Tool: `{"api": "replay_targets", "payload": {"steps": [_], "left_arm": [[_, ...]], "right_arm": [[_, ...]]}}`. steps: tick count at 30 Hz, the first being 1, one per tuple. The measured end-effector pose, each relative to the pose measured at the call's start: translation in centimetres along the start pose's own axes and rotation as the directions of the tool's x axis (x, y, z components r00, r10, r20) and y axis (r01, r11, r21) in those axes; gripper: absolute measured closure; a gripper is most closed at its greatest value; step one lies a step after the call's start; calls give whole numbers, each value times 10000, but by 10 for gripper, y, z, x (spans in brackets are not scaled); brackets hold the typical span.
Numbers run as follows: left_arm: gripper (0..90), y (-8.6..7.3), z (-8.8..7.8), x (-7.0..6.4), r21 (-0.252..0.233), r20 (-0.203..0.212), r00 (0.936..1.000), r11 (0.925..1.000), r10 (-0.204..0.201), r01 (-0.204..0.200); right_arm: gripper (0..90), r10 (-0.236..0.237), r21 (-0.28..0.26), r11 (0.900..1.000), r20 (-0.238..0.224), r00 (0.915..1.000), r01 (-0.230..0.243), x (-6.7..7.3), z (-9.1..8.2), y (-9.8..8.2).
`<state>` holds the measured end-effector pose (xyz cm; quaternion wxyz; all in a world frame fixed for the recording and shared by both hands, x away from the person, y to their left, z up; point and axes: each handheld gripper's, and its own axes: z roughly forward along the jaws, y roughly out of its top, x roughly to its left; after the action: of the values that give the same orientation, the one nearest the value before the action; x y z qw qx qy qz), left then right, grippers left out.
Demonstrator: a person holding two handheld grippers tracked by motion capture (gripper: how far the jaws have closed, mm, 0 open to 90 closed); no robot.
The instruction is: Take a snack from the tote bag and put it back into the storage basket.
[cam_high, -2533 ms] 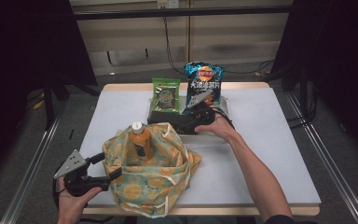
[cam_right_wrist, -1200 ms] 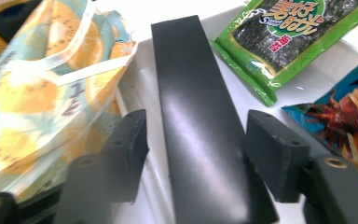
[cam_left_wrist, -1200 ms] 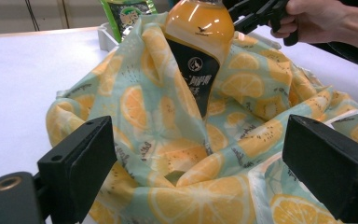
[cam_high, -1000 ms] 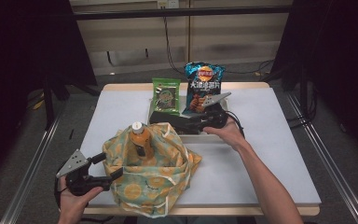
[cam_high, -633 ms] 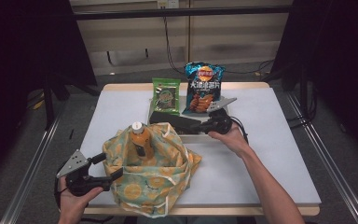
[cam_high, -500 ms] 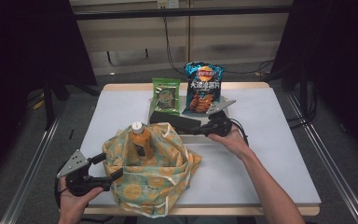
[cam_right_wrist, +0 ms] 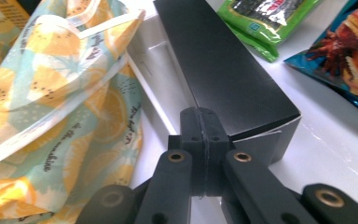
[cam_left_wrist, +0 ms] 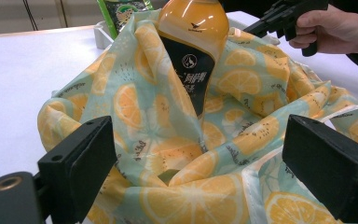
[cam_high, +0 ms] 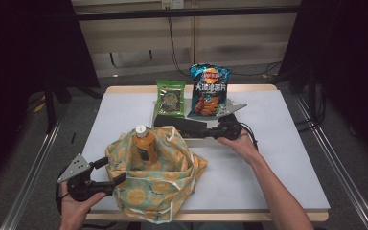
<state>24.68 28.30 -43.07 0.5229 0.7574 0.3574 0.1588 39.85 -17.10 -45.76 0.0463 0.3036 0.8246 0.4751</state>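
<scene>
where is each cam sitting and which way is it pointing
High view: above the near table edge, facing forward and down; both forearms, left gripper and right gripper show.
Left gripper view: between open jaws, toward the lemon-print bag and orange bottle; the other hand shows.
Right gripper view: along shut jaws, toward the black box.
Shared: the bag, in all views.

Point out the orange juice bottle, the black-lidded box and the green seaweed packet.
orange juice bottle [cam_left_wrist: 193,28], left gripper view, on its orange shoulder above the dark label.
black-lidded box [cam_right_wrist: 219,70], right gripper view, on the flat black lid.
green seaweed packet [cam_high: 170,98], high view, on the middle of its front.
</scene>
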Motion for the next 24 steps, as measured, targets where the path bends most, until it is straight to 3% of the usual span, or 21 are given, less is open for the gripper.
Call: {"api": "replay_targets", "payload": {"steps": [14,16,20,24], "left_arm": [[93,0,0,0,-11,28,10000,10000,-65,65],[93,0,-1,0,-6,50,10000,10000,-70,70],[93,0,-1,0,-16,-5,10000,10000,-33,33],[93,0,-1,0,-26,35,10000,10000,-38,38]], "right_arm": [[895,218,-263,9995,624,9978,-202,-7,-4,-2],[892,223,-340,9992,961,9951,-191,-8,-5,-2],[884,183,-304,9994,797,9967,-160,-8,-4,-2],[886,380,-617,9976,953,9947,-322,-9,-10,-1]]}}
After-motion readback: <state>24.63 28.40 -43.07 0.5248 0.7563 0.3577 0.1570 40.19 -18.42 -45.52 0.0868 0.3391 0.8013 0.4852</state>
